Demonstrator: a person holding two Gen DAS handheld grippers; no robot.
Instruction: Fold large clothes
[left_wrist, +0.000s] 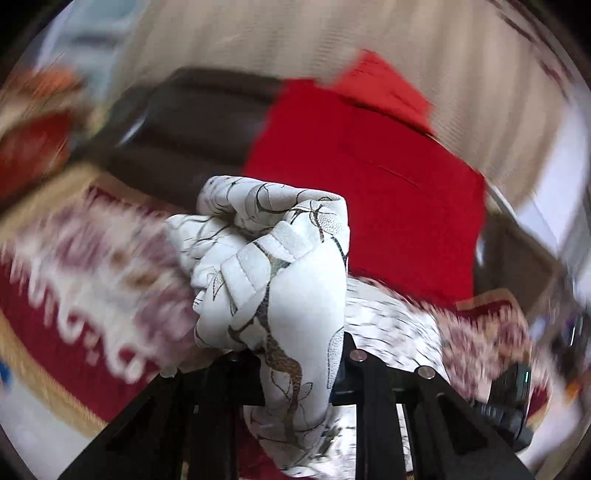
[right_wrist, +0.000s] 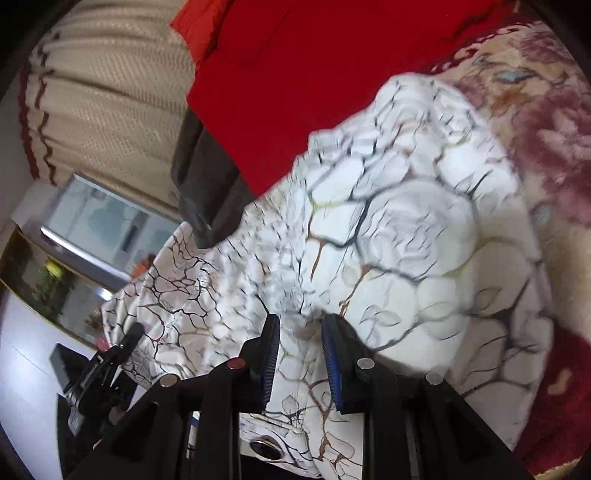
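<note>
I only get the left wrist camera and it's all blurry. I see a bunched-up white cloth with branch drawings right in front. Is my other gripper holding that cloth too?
Observer: Yes. The right gripper has a fold of the white patterned cloth pinched between its blue pads.
Operator: Is the cloth all bunched up over there too?
Observer: No, on that side it spreads wide over the flowery blanket.
Operator: What's that dark thing behind it?
Observer: A dark grey garment, lying partly under the red cloth.
Operator: Can you see my left gripper from there?
Observer: Yes, the left gripper shows at the cloth's left edge.
</note>
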